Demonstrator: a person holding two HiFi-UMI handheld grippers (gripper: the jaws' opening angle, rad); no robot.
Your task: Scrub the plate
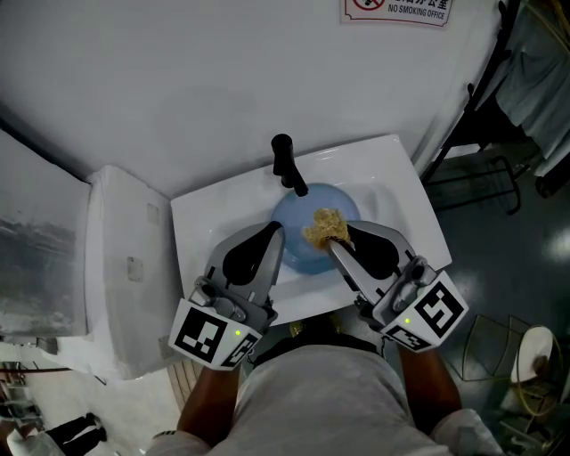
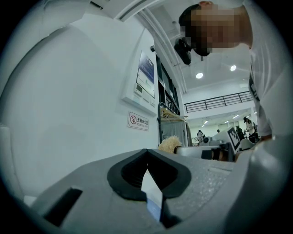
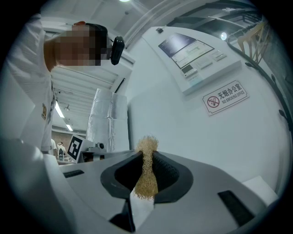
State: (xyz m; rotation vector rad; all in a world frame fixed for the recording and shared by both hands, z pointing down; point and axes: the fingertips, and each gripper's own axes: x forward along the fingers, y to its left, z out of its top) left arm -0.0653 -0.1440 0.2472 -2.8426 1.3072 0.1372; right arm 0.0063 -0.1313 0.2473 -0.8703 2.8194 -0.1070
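Over the far rim of the blue plate (image 1: 300,246) a black faucet (image 1: 288,166) juts, wall just behind; I find passage only from the plate's near side.

Blue plate (image 1: 298,242) partly covered, wall sign (image 1: 396,9) cropped by top edge

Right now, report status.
Left tongs shut on plate rim. Right tongs shut on scrubber, over plate in sink. Faucet close behind plate.

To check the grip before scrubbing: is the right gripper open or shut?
Shut: the right gripper pinches the tan scrubber between its jaws.
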